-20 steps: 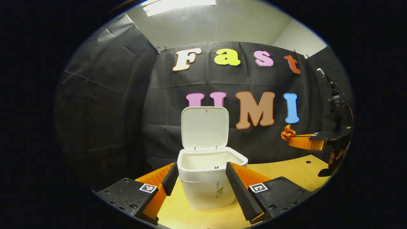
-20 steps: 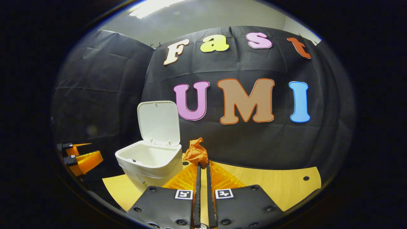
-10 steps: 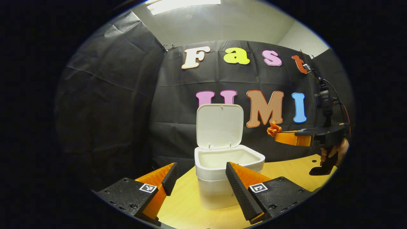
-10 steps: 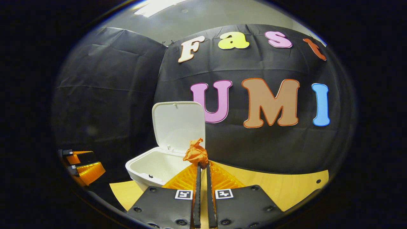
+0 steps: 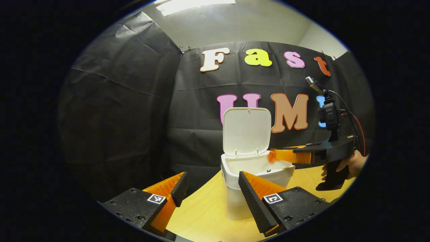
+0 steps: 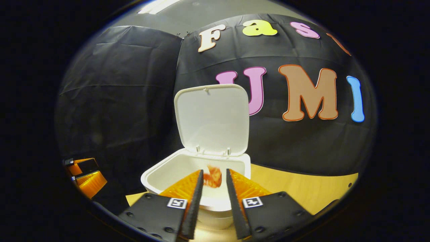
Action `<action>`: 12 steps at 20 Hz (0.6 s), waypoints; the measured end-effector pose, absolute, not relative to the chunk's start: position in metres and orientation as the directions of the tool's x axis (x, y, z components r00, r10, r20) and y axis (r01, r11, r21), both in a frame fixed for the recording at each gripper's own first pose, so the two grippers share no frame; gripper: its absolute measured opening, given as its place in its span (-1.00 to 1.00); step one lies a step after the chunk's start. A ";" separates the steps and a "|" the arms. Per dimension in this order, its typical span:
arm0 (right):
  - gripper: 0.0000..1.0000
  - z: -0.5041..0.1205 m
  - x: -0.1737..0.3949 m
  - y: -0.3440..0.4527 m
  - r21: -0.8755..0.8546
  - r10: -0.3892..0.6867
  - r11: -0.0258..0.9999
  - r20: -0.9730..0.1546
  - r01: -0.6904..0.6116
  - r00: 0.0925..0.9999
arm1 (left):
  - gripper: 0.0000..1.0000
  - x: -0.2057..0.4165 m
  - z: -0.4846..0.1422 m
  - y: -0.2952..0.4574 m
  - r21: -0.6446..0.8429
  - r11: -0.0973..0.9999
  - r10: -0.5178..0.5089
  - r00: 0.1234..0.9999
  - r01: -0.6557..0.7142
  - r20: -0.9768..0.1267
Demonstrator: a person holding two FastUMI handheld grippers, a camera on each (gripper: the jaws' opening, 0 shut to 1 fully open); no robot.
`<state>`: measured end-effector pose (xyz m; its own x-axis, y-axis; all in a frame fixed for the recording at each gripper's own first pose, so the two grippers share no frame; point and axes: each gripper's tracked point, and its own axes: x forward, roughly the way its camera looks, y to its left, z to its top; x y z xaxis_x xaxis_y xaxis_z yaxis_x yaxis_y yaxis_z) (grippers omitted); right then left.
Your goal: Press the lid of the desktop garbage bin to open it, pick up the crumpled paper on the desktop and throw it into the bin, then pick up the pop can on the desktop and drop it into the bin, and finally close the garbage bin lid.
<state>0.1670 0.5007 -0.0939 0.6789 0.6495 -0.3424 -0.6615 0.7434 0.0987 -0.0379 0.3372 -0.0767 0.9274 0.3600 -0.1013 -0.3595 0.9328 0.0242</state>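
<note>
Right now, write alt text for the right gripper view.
The right claw hangs open over the open white bin, with the blurred orange paper between its fingers, apart from both and above the bin's inside. The lid stands upright behind, and the left claw sits at far left.

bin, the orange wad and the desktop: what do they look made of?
Bin: likely moulded plastic, white, smooth matte walls, raised lid with rounded corners and small hinge tabs.
Orange wad: looks like crumpled paper, blurred, between the right tool's parted fingers above the bin's opening.
Desktop: pale wood look with faint grain, light sheen; could be laminate.
</note>
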 end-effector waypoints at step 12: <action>0.99 -0.054 0.161 0.421 0.058 0.555 0.828 -0.223 -0.557 0.802 | 0.79 -0.009 -0.063 0.298 0.011 0.965 0.262 0.963 -0.262 -0.057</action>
